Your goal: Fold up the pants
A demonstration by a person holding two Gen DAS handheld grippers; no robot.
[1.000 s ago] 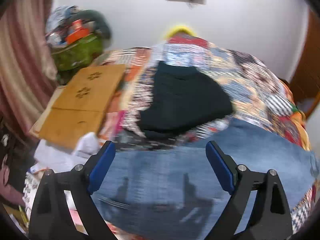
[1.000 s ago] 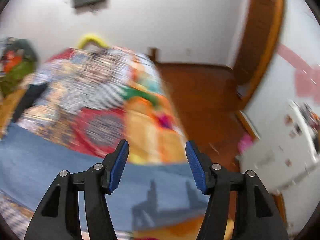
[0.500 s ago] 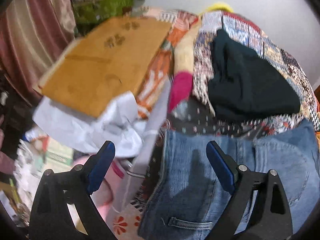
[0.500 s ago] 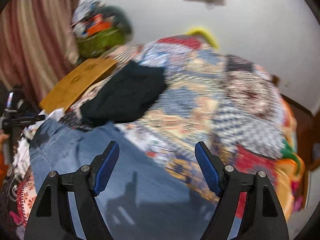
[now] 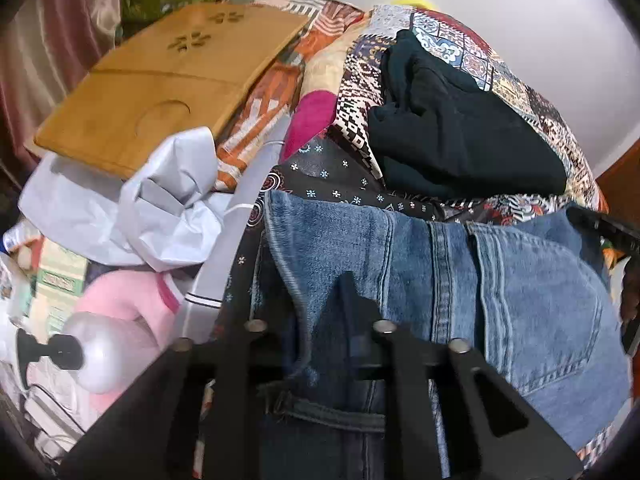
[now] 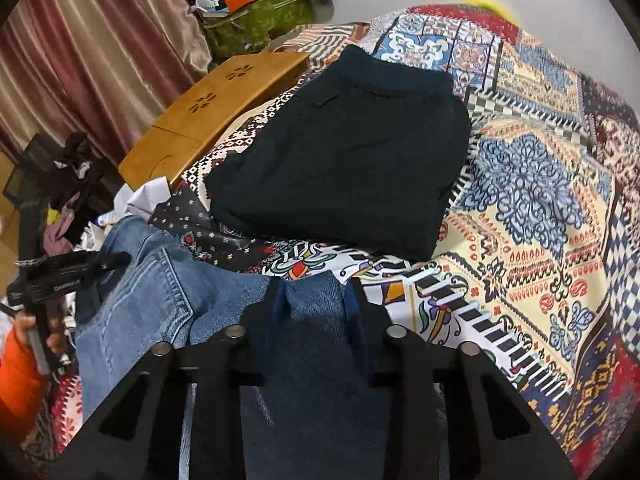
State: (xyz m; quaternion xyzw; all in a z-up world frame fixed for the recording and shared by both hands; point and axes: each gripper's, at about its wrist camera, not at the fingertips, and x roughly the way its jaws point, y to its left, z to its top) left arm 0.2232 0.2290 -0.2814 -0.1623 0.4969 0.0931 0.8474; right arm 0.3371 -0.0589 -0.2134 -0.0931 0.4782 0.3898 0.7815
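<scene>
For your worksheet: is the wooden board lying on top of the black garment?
No, the board lies left of the black garment, beside it.

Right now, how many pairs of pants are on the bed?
2. Blue jeans lie at the near edge, pinched by both the left gripper and the right gripper. A folded dark pair rests farther back on the patchwork bedspread. The clutter may hide others.

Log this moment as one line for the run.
step: fold | left gripper: shut on jeans | right gripper: shut on jeans | black pants: folded on bedspread
</scene>
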